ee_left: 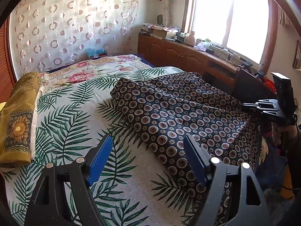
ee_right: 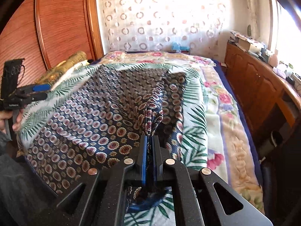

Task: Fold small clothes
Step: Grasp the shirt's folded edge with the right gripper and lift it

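The right gripper is pinching a bunched fold of the navy medallion-print cloth, which is lying over the palm-leaf sheet on the bed. The left gripper is hovering at the far left edge.

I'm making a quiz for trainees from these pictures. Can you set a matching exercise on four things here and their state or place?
Things:
1. left gripper
2. right gripper
3. navy cloth with round flower medallions
4. folded mustard-yellow sunflower cloth

States or places:
A. at the bed's edge, beside the wooden wardrobe
B. pinched at one edge and spread over the palm-leaf sheet
C. jaws wide apart, nothing between them
D. shut on fabric

Pairs: 1-C, 2-D, 3-B, 4-A
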{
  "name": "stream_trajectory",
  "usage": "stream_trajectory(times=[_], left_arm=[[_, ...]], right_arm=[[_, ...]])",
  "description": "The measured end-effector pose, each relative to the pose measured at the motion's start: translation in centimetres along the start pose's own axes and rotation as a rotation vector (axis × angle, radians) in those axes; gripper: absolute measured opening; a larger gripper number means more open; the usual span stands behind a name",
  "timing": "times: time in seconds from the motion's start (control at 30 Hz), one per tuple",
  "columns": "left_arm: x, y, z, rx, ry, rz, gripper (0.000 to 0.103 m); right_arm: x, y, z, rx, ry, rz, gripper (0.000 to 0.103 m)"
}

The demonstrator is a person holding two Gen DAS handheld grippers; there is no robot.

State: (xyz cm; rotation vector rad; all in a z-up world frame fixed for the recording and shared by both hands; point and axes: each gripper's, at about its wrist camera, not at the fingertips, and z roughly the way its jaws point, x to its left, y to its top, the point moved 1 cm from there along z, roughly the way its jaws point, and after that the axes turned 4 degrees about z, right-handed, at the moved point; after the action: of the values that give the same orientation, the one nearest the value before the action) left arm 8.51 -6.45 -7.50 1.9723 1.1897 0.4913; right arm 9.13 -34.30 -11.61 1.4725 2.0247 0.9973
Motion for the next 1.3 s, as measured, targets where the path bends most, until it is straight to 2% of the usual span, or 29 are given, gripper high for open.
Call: stream_trajectory(times=[0.07, 0.13, 0.23, 0.33, 0.5, 0.67, 0.73, 0.77, 0.8, 0.83, 0.9, 1.13, 1.3], left_arm=[[-0.1, 0.1, 0.1, 0.001, 0.0, 0.0, 0.078], [-0.3, 0.1, 0.1, 0.0, 0.002, 0.0, 0.078], [-0.5, 0.3, 0.0, -0.005, 0.002, -0.002, 0.078], [-0.6, 0.3, 0.0, -0.004, 0.003, -0.002, 0.078], [-0.8, 0.2, 0.3, 0.009, 0.004, 0.0, 0.078], [-0.9, 0.0, 0.8, 0.024, 0.003, 0.004, 0.078], [-1.0, -0.2, 1.1, 0.032, 0.0, 0.005, 0.078], [-1.1, -0.3, 1.2, 0.036, -0.001, 0.005, 0.078], [-1.1, -0.4, 1.2, 0.039, -0.001, 0.005, 0.078], [-1.1, -0.4, 1.4, 0.042, -0.003, 0.004, 0.078], [-1.2, -0.5, 1.5, 0.049, -0.005, 0.004, 0.078], [-1.6, -0.7, 1.9, 0.064, -0.019, 0.006, 0.078], [-2.2, -0.9, 2.4, 0.076, -0.029, 0.017, 0.078]], right_arm=[[-0.3, 0.7, -0.3, -0.007, -0.01, -0.003, 0.012], [-0.7, 2.0, -0.5, -0.026, -0.037, -0.013, 0.031], [-0.1, 4.4, 0.6, -0.042, -0.027, -0.028, 0.033], [0.6, 6.7, 2.9, -0.029, -0.017, -0.053, 0.033], [0.0, 9.1, 8.2, 0.05, -0.006, -0.069, 0.033], [0.5, 9.8, 12.7, 0.163, -0.033, -0.079, 0.033], [0.5, 10.2, 13.5, 0.181, -0.02, -0.082, 0.032], [0.7, 10.2, 13.7, 0.182, -0.011, -0.085, 0.032], [0.6, 10.2, 13.8, 0.18, -0.002, -0.09, 0.024], [0.6, 10.3, 14.0, 0.178, 0.015, -0.095, 0.011], [0.8, 10.2, 13.6, 0.157, 0.02, -0.119, 0.006], [-0.1, 11.2, 9.4, 0.013, -0.031, -0.123, 0.004], [-1.9, 11.2, 9.4, 0.026, -0.16, -0.088, 0.005]])
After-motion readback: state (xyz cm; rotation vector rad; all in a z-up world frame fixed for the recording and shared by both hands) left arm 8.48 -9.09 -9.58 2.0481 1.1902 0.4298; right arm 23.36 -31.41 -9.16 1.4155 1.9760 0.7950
